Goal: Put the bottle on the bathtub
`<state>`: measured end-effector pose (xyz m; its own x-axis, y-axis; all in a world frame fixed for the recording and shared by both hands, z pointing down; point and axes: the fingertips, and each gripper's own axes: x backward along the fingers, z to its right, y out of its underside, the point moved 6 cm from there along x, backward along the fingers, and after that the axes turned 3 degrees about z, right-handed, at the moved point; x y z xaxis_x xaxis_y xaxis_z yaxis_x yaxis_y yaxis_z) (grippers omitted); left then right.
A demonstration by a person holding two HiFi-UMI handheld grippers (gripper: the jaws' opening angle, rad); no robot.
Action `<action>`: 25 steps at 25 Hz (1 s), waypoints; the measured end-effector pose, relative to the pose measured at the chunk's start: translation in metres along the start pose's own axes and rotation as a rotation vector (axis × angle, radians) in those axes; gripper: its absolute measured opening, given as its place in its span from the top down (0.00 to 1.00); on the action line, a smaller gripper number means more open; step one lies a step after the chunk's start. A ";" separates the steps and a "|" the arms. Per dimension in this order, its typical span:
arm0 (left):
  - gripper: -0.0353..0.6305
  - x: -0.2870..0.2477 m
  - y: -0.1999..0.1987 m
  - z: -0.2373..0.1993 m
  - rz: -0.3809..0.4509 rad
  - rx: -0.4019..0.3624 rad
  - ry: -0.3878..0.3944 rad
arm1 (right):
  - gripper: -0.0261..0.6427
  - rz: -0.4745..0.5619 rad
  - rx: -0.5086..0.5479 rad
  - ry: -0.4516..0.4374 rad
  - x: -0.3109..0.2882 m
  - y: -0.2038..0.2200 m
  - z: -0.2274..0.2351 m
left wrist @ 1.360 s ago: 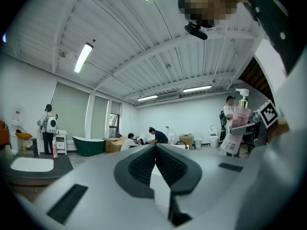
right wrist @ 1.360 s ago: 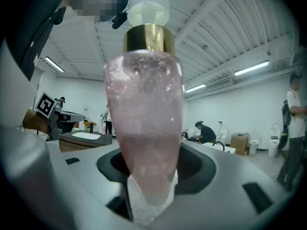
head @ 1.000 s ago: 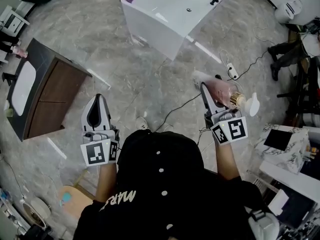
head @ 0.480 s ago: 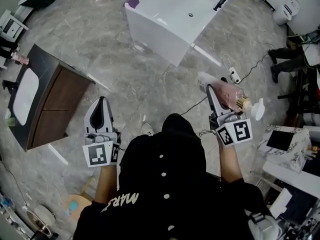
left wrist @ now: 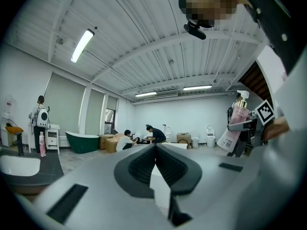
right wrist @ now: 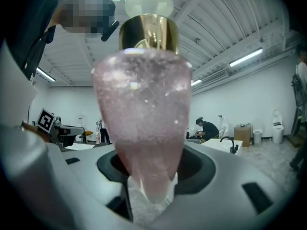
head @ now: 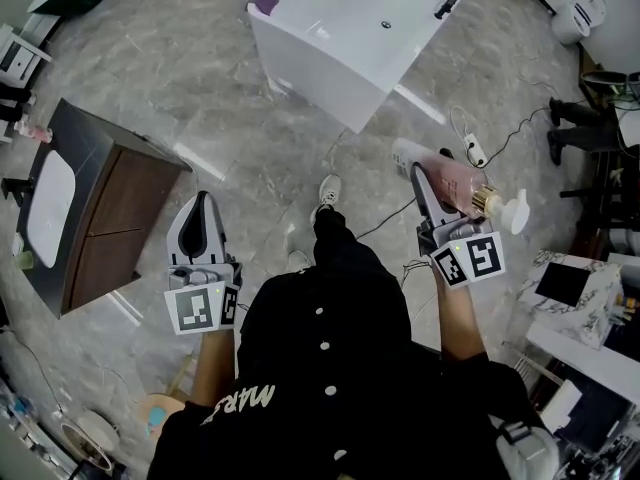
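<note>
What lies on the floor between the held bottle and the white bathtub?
In the head view, only bare marble floor separates the bottle from the bathtub; a white power strip lies just off to the side.

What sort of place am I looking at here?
Probably a bathroom-fixture showroom or test hall: a white freestanding bathtub and a dark-topped wooden vanity cabinet stand loose on a marble-look floor, and a dark green bathtub sits under a ribbed industrial ceiling.
</note>
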<state>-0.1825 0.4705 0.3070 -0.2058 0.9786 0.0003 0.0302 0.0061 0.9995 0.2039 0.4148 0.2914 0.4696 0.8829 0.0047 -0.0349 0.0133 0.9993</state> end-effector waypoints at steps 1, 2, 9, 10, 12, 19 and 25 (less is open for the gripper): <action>0.93 -0.010 0.000 -0.003 0.001 -0.003 -0.006 | 0.62 0.002 -0.002 -0.005 -0.011 0.002 0.006; 0.93 -0.021 -0.001 -0.005 0.002 -0.005 -0.012 | 0.62 0.005 -0.003 -0.011 -0.024 0.003 0.012; 0.93 -0.114 -0.014 -0.014 0.006 -0.017 -0.041 | 0.62 0.017 0.005 -0.064 -0.113 -0.001 0.061; 0.93 -0.126 -0.017 -0.014 0.008 -0.024 -0.045 | 0.62 0.018 0.006 -0.074 -0.125 -0.002 0.069; 0.93 -0.152 -0.021 -0.013 0.008 -0.033 -0.053 | 0.62 0.023 0.004 -0.090 -0.148 -0.005 0.085; 0.93 -0.222 -0.022 -0.006 -0.008 -0.045 -0.084 | 0.62 0.020 -0.011 -0.133 -0.212 0.000 0.135; 0.93 -0.253 -0.019 0.005 -0.033 -0.041 -0.112 | 0.62 -0.006 -0.024 -0.174 -0.246 0.013 0.162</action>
<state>-0.1264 0.2235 0.2882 -0.0952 0.9949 -0.0338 -0.0153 0.0325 0.9994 0.2308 0.1216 0.3093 0.6153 0.7882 0.0069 -0.0518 0.0317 0.9982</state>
